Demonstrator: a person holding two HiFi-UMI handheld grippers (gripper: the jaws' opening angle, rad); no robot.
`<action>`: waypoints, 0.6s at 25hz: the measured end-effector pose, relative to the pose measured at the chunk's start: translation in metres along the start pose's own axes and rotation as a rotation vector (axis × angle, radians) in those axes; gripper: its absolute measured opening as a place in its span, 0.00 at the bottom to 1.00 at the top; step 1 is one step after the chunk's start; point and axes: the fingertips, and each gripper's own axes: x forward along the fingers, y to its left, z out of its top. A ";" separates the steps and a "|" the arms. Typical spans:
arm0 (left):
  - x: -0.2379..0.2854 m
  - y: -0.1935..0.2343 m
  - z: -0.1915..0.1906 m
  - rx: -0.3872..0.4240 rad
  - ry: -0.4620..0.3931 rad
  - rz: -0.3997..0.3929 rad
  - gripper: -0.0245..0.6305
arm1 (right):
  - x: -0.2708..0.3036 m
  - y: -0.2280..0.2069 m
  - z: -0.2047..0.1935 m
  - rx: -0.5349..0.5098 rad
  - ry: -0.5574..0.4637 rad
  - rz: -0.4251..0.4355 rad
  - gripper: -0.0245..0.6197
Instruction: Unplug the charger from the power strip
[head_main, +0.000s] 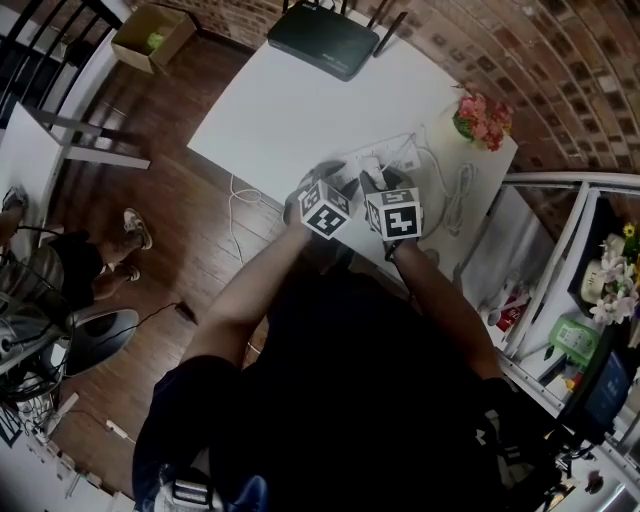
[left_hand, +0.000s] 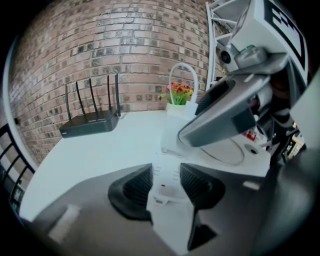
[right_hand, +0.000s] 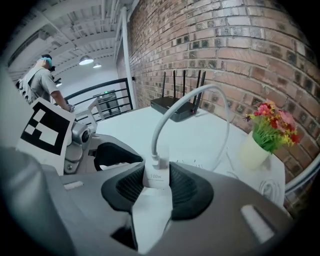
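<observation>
A white power strip (left_hand: 167, 172) lies on the white table (head_main: 270, 110), and my left gripper (left_hand: 166, 186) is shut across its near end, both ribbed pads against its sides. The white charger (right_hand: 156, 176), a small block with a white cable (right_hand: 165, 112) looping up from its top, stands further along the strip. My right gripper (right_hand: 157, 182) is shut on it. In the head view both grippers (head_main: 338, 182) (head_main: 378, 182) sit side by side over the strip (head_main: 395, 158) near the table's right front edge. Whether the charger's prongs still sit in the socket is hidden.
A black router (head_main: 322, 40) with antennas stands at the table's far edge. A pot of flowers (head_main: 478, 118) and a coiled white cable (head_main: 462, 195) are at the right. A metal shelf rack (head_main: 590, 290) stands right of the table. A person (right_hand: 42, 80) stands far off.
</observation>
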 end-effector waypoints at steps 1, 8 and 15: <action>0.000 0.000 0.001 -0.002 0.001 0.003 0.31 | -0.001 -0.001 -0.001 0.012 -0.006 0.005 0.26; -0.005 0.001 0.002 -0.052 0.020 -0.002 0.31 | -0.010 -0.007 -0.001 0.120 -0.057 0.029 0.26; -0.038 -0.003 0.016 -0.210 -0.071 0.018 0.30 | -0.022 -0.015 0.002 0.268 -0.128 0.086 0.26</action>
